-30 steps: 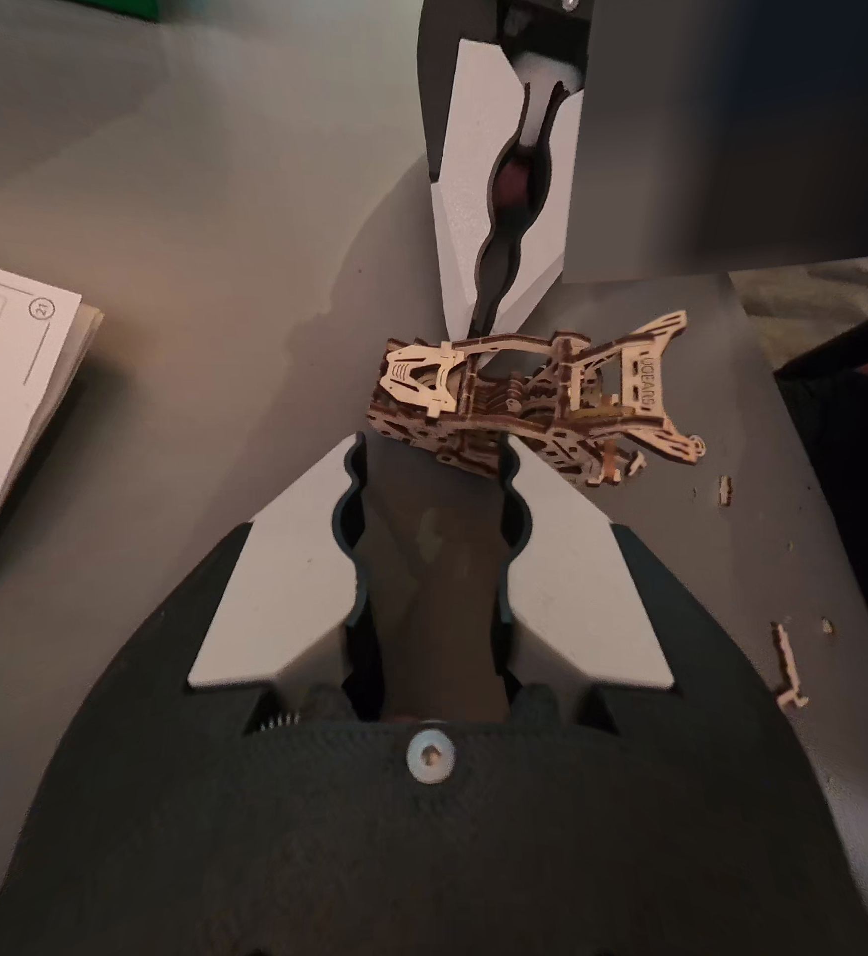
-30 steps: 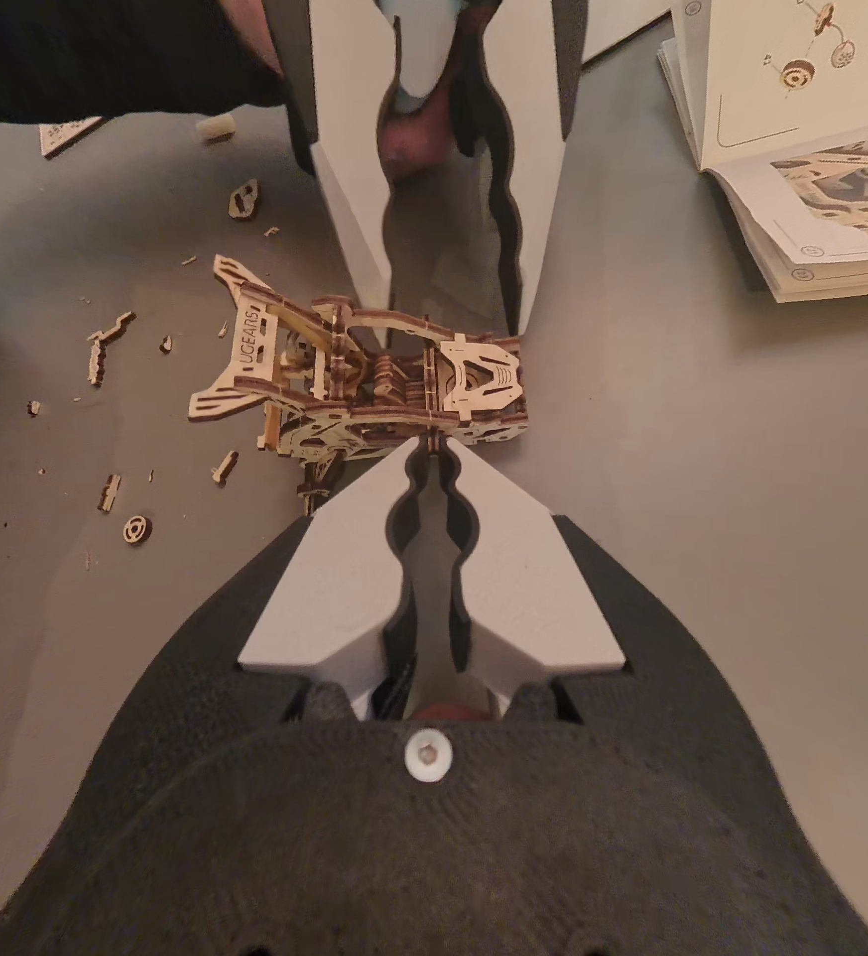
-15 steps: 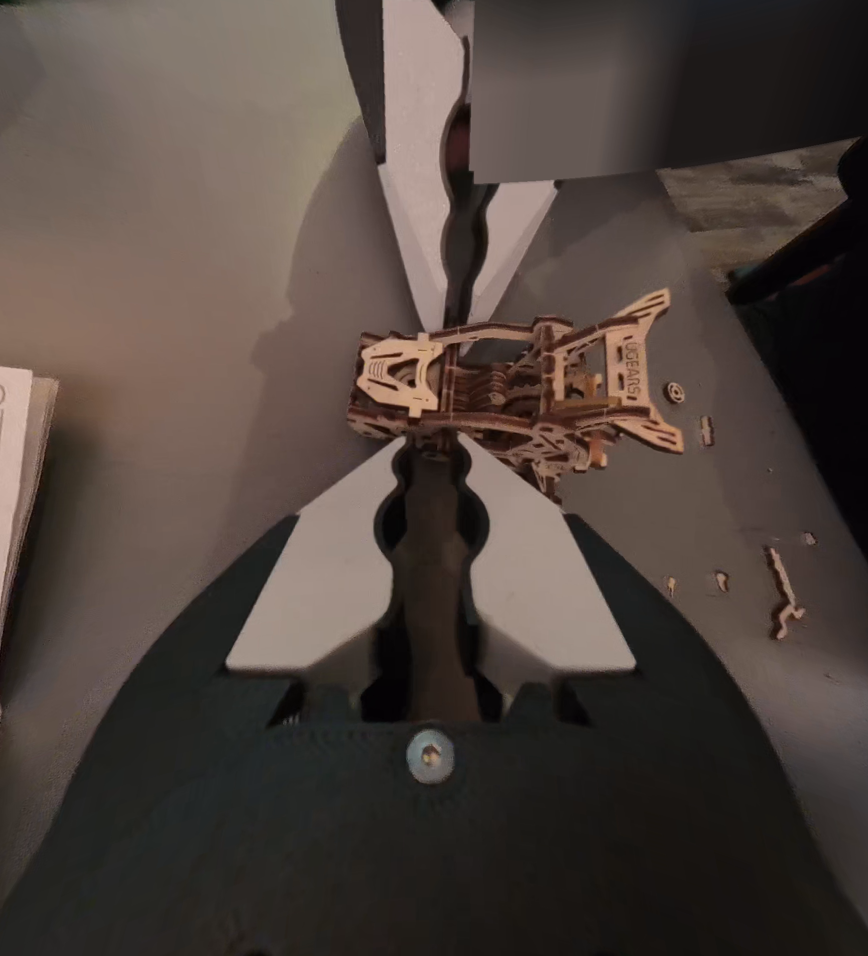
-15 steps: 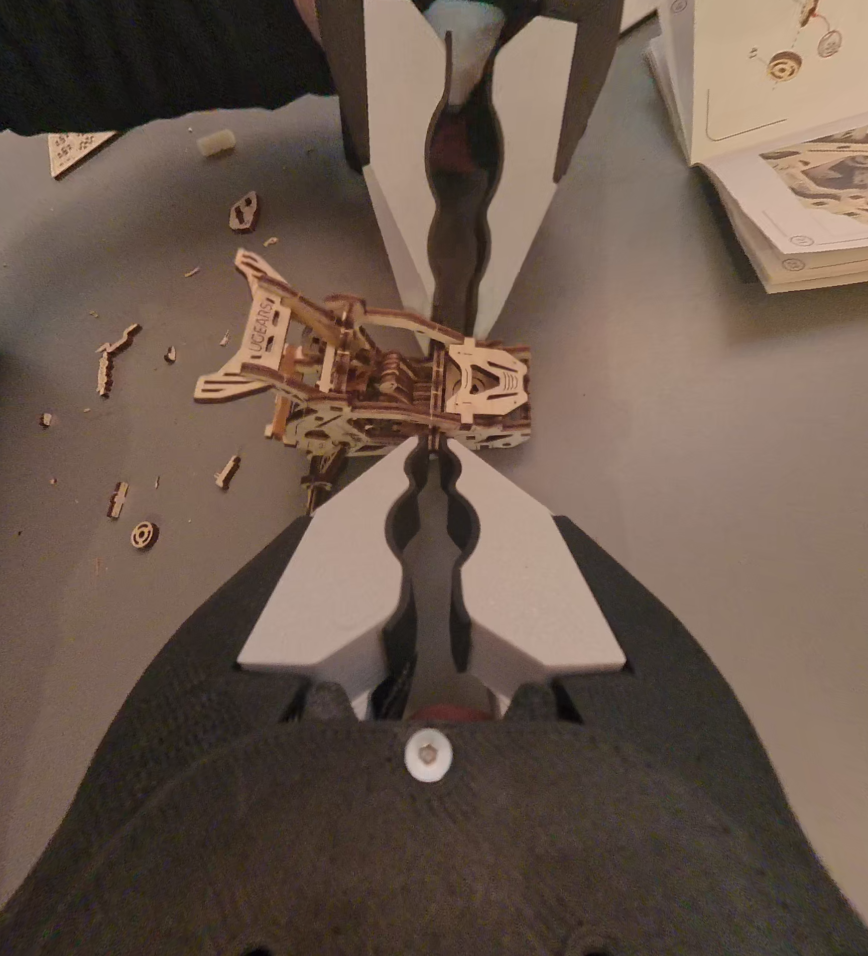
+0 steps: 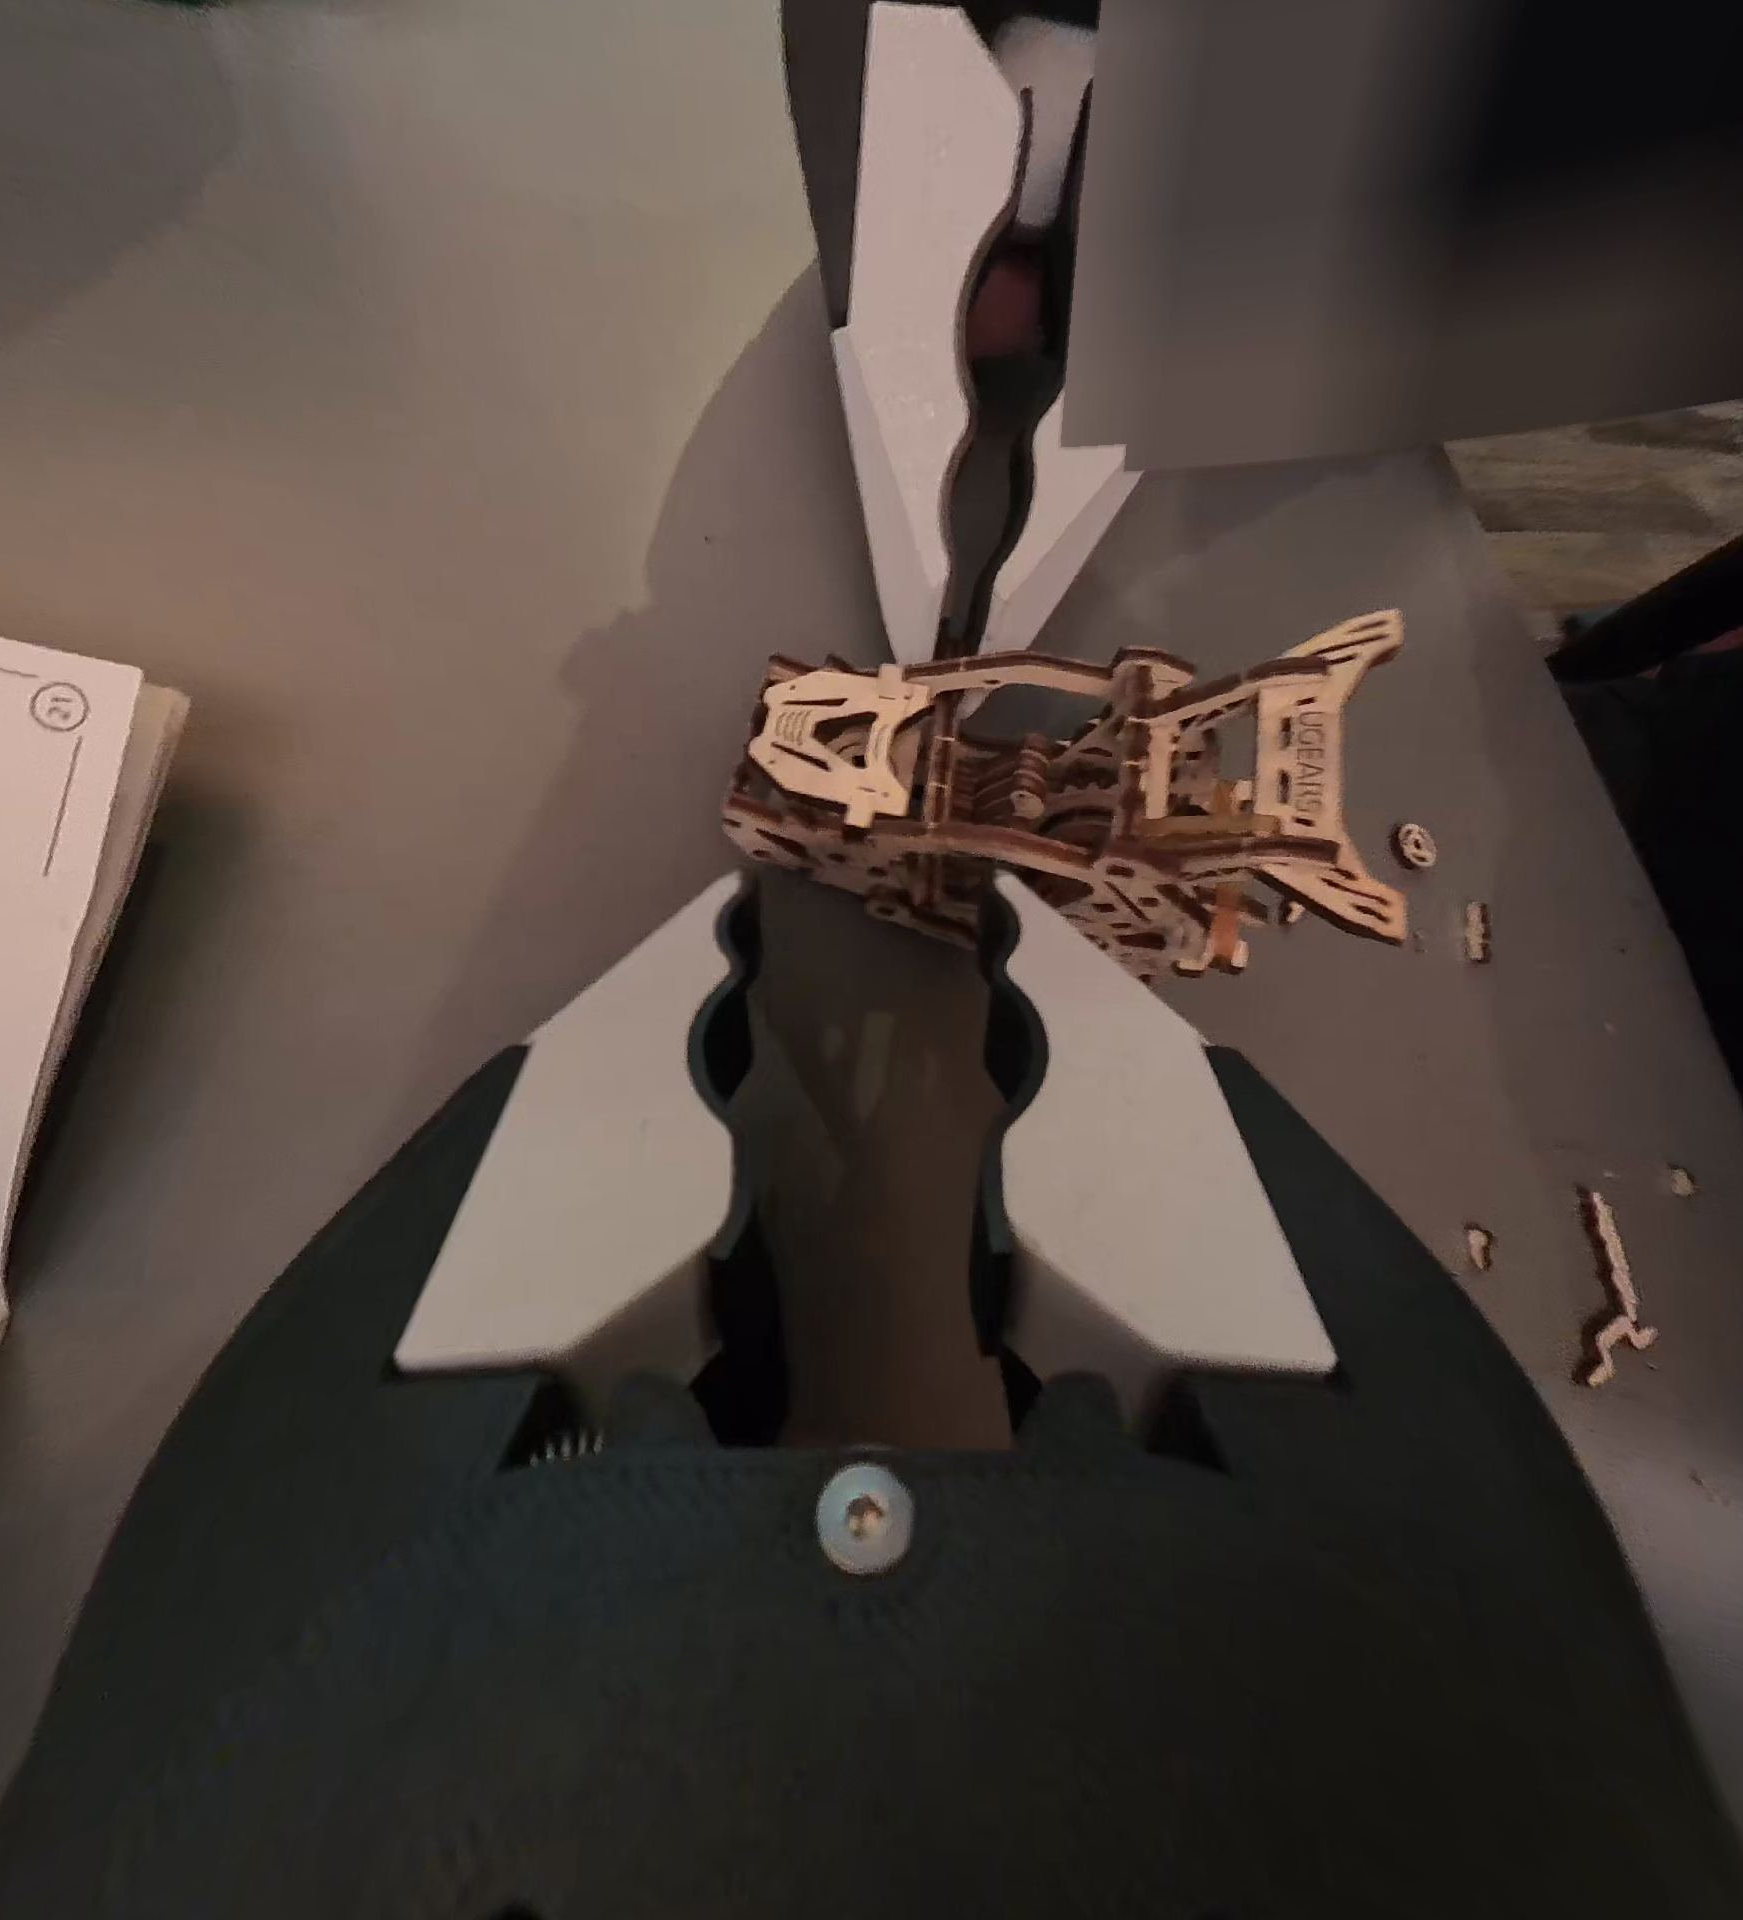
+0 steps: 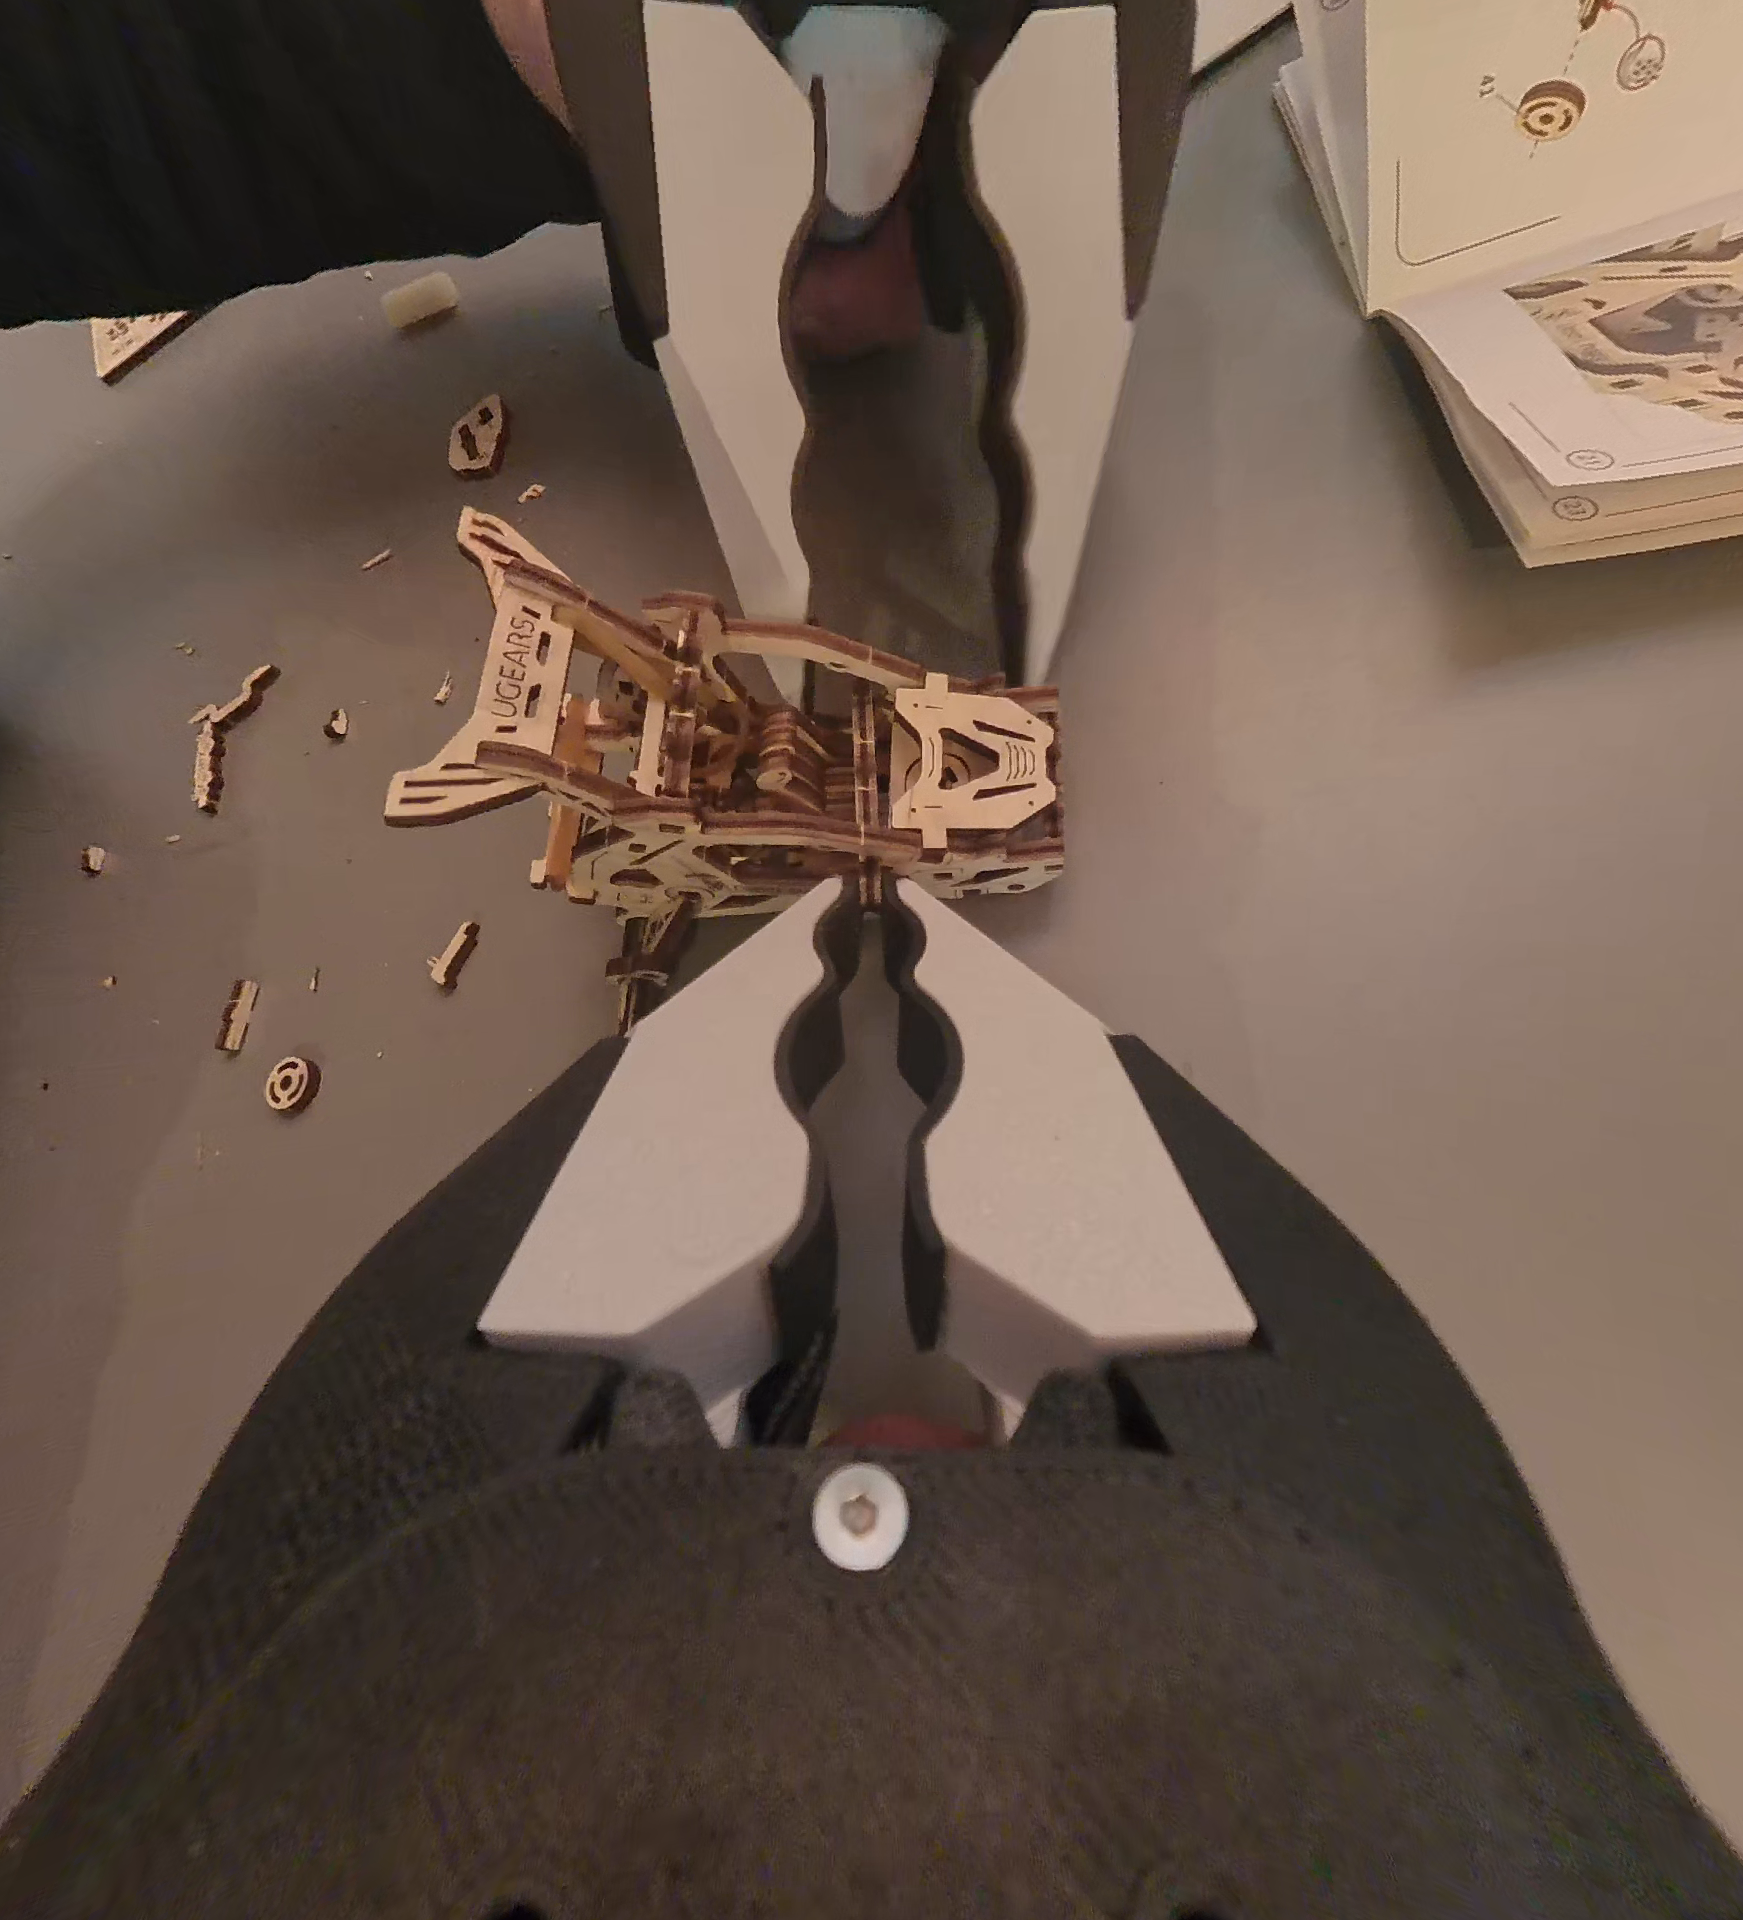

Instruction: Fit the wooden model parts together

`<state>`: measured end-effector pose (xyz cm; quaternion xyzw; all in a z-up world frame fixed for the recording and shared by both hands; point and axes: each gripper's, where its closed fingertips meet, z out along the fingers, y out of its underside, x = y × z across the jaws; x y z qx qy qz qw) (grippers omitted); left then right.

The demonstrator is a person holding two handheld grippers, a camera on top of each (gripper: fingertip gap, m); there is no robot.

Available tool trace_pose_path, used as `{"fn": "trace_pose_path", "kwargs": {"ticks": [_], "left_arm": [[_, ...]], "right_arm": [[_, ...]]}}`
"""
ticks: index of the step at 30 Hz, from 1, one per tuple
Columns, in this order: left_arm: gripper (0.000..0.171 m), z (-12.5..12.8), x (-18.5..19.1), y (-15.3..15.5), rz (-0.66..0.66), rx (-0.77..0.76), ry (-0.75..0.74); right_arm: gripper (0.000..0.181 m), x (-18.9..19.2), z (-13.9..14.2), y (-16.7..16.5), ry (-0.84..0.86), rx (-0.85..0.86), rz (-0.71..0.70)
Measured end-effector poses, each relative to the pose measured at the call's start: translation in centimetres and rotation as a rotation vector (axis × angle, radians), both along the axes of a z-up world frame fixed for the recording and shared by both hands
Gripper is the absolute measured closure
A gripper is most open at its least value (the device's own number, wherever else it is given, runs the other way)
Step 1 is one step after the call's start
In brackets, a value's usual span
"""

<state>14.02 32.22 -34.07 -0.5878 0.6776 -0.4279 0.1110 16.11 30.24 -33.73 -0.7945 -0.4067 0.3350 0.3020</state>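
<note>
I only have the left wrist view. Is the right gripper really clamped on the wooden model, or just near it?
Observer: In the right wrist view, the right gripper is shut on a thin rib at the wooden model's near edge.
Operator: Any loose parts I'm missing?
Observer: Yes, an oval wooden piece lies on the table past the model's forked end.
Operator: And the booklet?
Observer: The booklet lies open, drawings facing up, apart from the model.
</note>
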Motion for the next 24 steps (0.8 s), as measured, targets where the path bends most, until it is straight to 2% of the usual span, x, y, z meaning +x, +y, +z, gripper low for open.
{"fn": "trace_pose_path", "kwargs": {"ticks": [4, 9, 10, 12, 24], "left_arm": [[0.114, -0.1, 0.5, 0.7, 0.025, 0.006, -0.013], [0.107, 0.0, 0.8, 0.5, -0.049, 0.011, -0.016], [0.109, 0.0, 0.9, 0.3, -0.069, -0.003, -0.013], [0.124, 0.0, 0.7, -0.4, -0.115, -0.052, 0.012], [0.132, 0.0, 1.0, -0.5, -0.076, -0.048, 0.0]], "right_arm": [[0.181, 0.0, 0.1, -0.1, 0.01, -0.016, -0.001], [0.181, 0.0, 0.0, -0.1, 0.008, -0.024, 0.004], [0.181, 0.1, 0.0, -0.1, 0.01, -0.026, 0.005], [0.181, 0.2, 0.0, -0.1, 0.008, -0.024, 0.006], [0.181, 0.3, 0.1, -0.5, 0.018, -0.039, 0.023]]}}
